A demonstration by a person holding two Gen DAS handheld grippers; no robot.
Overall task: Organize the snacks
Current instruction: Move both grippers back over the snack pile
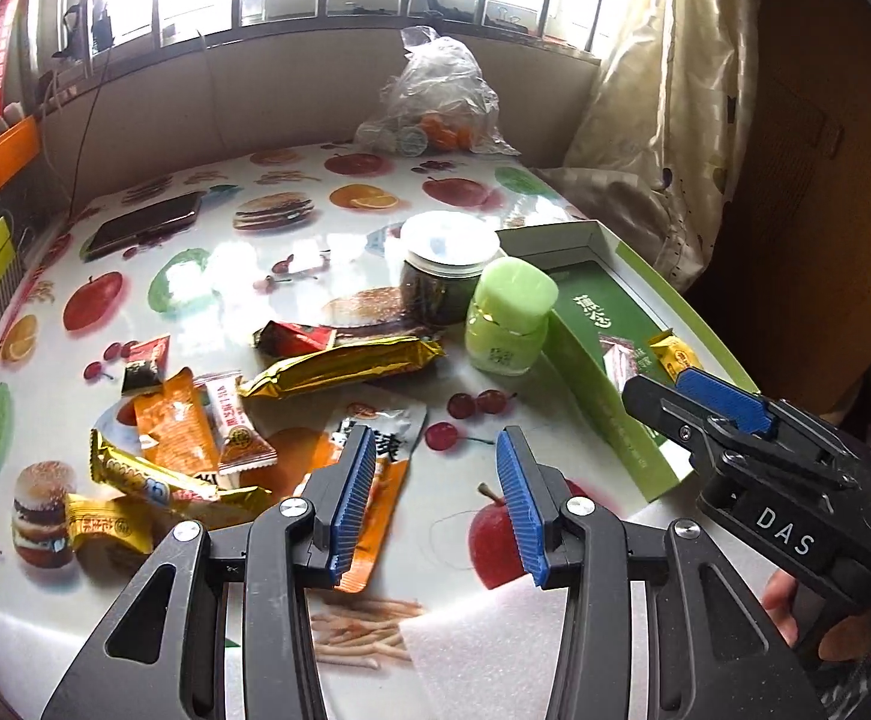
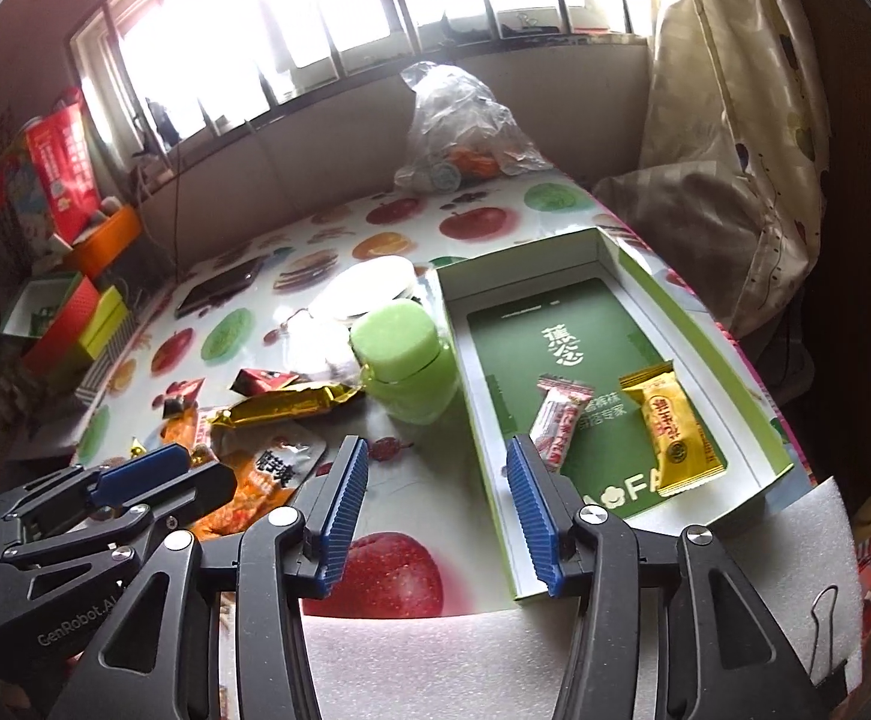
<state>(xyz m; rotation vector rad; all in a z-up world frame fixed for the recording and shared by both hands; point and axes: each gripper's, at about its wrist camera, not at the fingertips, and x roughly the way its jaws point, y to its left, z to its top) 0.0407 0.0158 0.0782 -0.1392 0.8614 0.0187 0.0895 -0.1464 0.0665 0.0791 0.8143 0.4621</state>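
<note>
Both grippers are empty with jaws apart: left gripper [image 1: 435,498] hangs over the near edge of the snack pile, right gripper [image 2: 438,510] sits at the near-left corner of the green box [image 2: 729,354]. The box already holds 2 packets, a pink-white packet [image 2: 558,420] and a yellow packet [image 2: 672,426]. The rest is loose on the fruit-print table [image 1: 213,276], left of the box: gold bar [image 1: 339,363], orange pouch [image 1: 174,426], white-orange pouch [image 1: 375,444], small yellow sweet [image 1: 105,528], red packets further back. Next step looks like a fresh pick from the pile. I'd take the white-orange pouch with the left gripper, it lies right under the left pad [image 1: 348,498]. Flat foil, so come down steep, catch 1 edge, close fully; a shallow approach likely just slides it. Keep clear of the green jar [image 1: 510,318] and dark jar [image 1: 444,270] standing just beside the box's left wall when carrying over. Drop it in the bare far half of the box, not on the 2 already in.
</note>
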